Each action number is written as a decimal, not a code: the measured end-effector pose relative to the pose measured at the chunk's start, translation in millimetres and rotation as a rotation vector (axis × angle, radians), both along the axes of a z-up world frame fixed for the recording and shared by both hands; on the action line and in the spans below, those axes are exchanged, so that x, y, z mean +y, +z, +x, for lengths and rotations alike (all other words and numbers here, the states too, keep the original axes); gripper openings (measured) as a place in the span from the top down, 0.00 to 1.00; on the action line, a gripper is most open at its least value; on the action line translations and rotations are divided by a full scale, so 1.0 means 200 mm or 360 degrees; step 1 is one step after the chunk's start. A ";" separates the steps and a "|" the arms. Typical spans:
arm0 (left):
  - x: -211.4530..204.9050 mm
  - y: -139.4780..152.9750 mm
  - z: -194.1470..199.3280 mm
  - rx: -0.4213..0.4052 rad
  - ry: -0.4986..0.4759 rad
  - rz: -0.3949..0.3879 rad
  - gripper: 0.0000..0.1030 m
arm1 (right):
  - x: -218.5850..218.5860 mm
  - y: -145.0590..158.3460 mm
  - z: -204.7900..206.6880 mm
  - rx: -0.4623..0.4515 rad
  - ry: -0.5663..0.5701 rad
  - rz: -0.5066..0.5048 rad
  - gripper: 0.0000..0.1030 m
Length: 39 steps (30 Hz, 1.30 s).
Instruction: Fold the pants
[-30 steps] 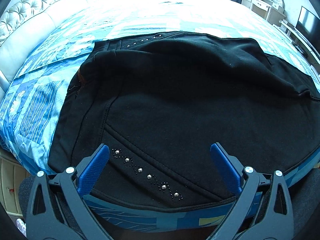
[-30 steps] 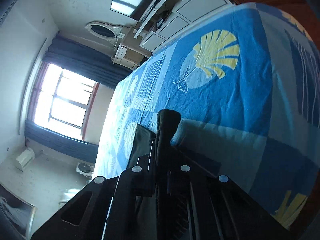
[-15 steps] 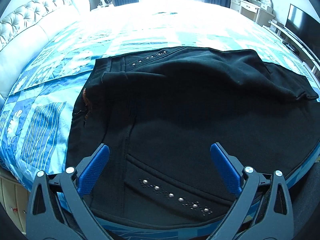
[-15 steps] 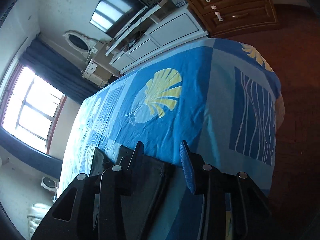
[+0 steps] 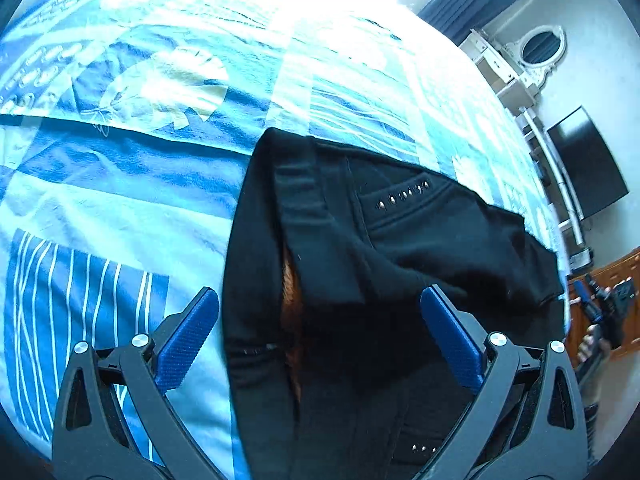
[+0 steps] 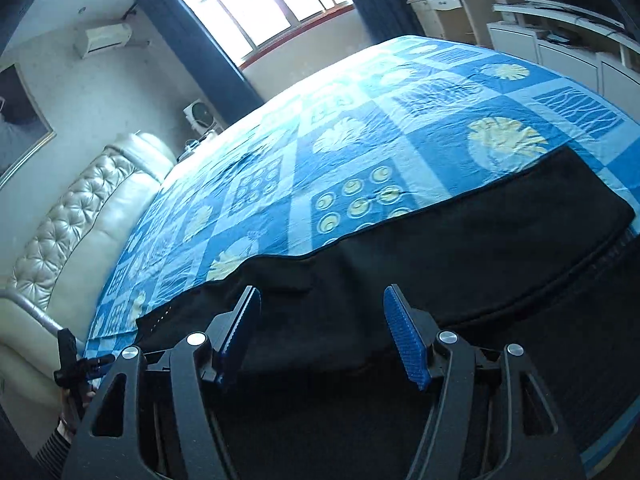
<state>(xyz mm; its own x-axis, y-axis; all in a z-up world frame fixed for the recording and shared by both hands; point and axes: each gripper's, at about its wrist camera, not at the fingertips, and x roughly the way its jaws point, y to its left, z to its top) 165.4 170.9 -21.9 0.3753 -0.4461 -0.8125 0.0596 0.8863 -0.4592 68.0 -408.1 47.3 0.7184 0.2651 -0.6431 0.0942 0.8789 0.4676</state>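
Note:
Black pants (image 5: 384, 264) with studded pockets lie folded on a blue patterned bedspread (image 5: 120, 184). My left gripper (image 5: 320, 320) is open and empty, above the waistband end, where an orange inner lining shows. The pants also show in the right wrist view (image 6: 440, 248) as a long black band across the bed's near edge. My right gripper (image 6: 320, 320) is open and empty just above that fabric. The right gripper appears small at the far right of the left wrist view (image 5: 600, 312), and the left one at the lower left of the right wrist view (image 6: 76, 364).
A tufted cream headboard (image 6: 68, 232) runs along the left. A window with dark curtains (image 6: 264, 4) is at the back. White cabinets (image 6: 560, 40), a wall TV (image 5: 588, 164) and a dressing table (image 5: 516, 68) stand to the right of the bed.
My right gripper has opened, let go of the pants fabric and swung round to face across the bed. My left gripper has turned and moved toward the waistband end, still open.

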 end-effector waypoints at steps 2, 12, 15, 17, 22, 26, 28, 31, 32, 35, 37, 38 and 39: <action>0.06 -0.06 0.11 0.0058 0.0020 -0.0093 0.02 | 0.14 -0.01 0.09 0.0021 0.0105 -0.0024 0.38; -0.03 -0.16 0.41 -0.0027 -0.0189 -0.0099 0.02 | 0.46 -0.12 0.45 0.0201 0.0358 -0.0143 0.38; -0.04 -0.16 0.44 -0.0011 -0.0242 -0.0165 0.03 | 0.52 -0.13 0.53 0.0212 0.0425 -0.0196 0.38; -0.04 -0.17 0.45 0.0000 -0.0267 -0.0175 0.10 | 0.55 -0.14 0.59 0.0222 0.0491 -0.0246 0.37; -0.02 -0.17 0.49 0.0049 -0.0209 -0.0104 0.51 | 0.62 -0.21 0.78 0.0313 0.0678 -0.0484 0.32; -0.03 -0.18 0.50 0.0070 -0.0276 -0.0068 0.80 | 0.66 -0.25 0.88 0.0352 0.0822 -0.0671 0.32; -0.06 -0.16 0.50 0.0043 -0.0312 -0.0007 0.80 | 0.68 -0.29 0.91 0.0396 0.0890 -0.0721 0.32; -0.12 -0.15 0.51 0.0011 -0.0333 0.0082 0.79 | 0.72 -0.35 0.94 0.0464 0.0937 -0.0812 0.52; -0.13 -0.15 0.51 0.0006 -0.0347 0.0097 0.79 | 0.72 -0.36 0.95 0.0509 0.0941 -0.0797 0.73; -0.17 -0.12 0.50 -0.0011 -0.0405 0.0116 0.91 | 0.74 -0.30 0.93 0.0427 0.0930 -0.0875 0.87; -0.17 -0.08 0.50 -0.0042 -0.0401 0.0124 0.92 | 0.74 -0.20 0.90 0.0333 0.0881 -0.0928 0.88; -0.16 -0.05 0.50 -0.0072 -0.0389 0.0107 0.92 | 0.73 -0.15 0.89 0.0278 0.0847 -0.0955 0.89; -0.15 -0.01 0.49 -0.0097 -0.0374 0.0052 0.92 | 0.73 -0.09 0.88 0.0227 0.0813 -0.0989 0.89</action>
<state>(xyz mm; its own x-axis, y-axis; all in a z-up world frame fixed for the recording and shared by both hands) 264.3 141.3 -23.9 0.3130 -0.5008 -0.8070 0.2929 0.8592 -0.4196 243.8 -262.6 28.4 0.5057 0.1029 -0.8566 -0.3665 0.9245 -0.1053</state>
